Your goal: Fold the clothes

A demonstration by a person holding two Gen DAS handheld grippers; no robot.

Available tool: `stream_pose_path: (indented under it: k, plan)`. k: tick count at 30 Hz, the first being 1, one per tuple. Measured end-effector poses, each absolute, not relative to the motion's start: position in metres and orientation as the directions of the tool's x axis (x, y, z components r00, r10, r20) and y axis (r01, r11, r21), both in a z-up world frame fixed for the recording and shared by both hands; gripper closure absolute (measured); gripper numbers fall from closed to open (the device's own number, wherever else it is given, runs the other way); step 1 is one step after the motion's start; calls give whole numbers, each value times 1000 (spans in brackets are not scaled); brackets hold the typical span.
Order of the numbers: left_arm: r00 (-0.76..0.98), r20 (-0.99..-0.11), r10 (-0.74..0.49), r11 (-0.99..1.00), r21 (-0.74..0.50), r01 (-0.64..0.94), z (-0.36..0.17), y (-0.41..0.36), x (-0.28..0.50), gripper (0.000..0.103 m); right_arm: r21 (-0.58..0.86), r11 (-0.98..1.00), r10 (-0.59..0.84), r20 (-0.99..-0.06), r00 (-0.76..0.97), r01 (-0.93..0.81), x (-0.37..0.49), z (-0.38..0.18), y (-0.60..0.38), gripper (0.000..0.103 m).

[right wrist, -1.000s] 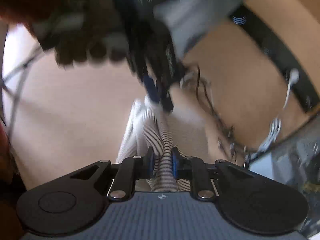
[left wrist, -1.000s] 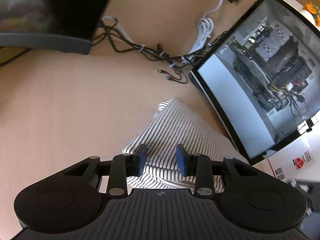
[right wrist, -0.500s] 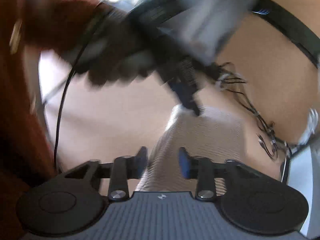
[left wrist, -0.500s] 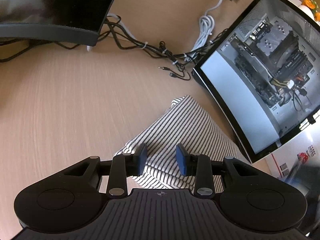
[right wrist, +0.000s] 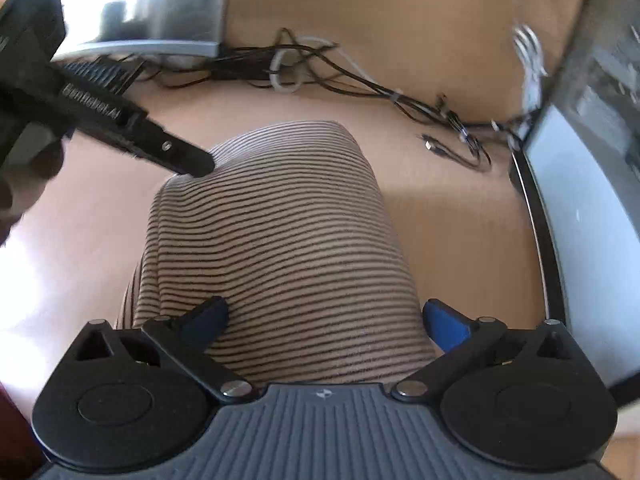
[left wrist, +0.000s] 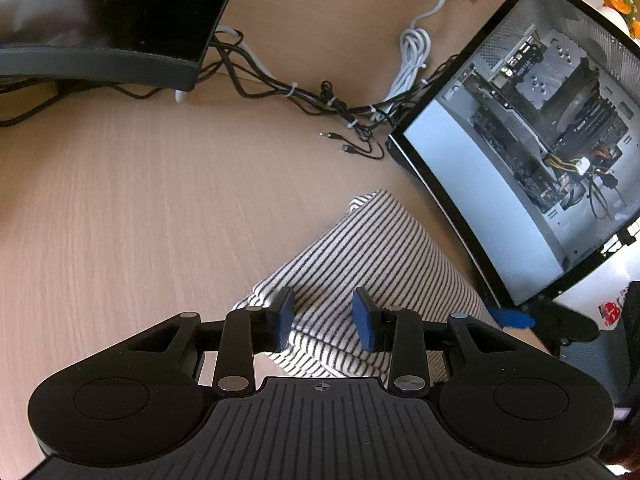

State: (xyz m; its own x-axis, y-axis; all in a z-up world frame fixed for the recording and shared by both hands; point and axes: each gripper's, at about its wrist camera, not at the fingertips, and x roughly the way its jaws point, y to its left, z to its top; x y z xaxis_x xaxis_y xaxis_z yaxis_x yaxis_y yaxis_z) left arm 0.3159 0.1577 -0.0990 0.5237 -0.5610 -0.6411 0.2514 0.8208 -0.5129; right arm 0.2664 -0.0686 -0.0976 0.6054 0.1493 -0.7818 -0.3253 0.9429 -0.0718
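We are at a computer desk in what looks like an office or home workspace: a light wooden desk (left wrist: pixel 132 200), a dark monitor (left wrist: pixel 120 12) at the far left, an open PC case (left wrist: pixel 532 128) with its components showing at the right, and tangled cables (left wrist: pixel 332 100) between them.

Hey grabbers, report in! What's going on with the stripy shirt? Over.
Left gripper open, right gripper open wide, both over the cloth. Stripy shirt folded on desk. Cables and computer case close by.
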Motion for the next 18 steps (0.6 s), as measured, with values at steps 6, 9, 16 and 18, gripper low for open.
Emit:
stream_pose_path:
  k: [6, 9, 16, 18]
  plan:
    - [528, -648, -549, 829, -501, 247, -98, 155, 317, 66, 237, 948, 313, -814, 489, -212, 293, -95, -103, 0]
    - [530, -649, -545, 832, -499, 244, -98, 155, 317, 66, 278, 925, 380, -712, 591, -260, 296, -62, -108, 0]
    - [537, -651, -536, 836, -497, 233, -98, 155, 313, 66, 392, 897, 433, -689, 581, -203, 390, -68, -102, 25]
    - [533, -655, -535, 838, -494, 233, -98, 155, 314, 66, 426, 885, 453, -705, 546, -185, 406, -82, -99, 25]
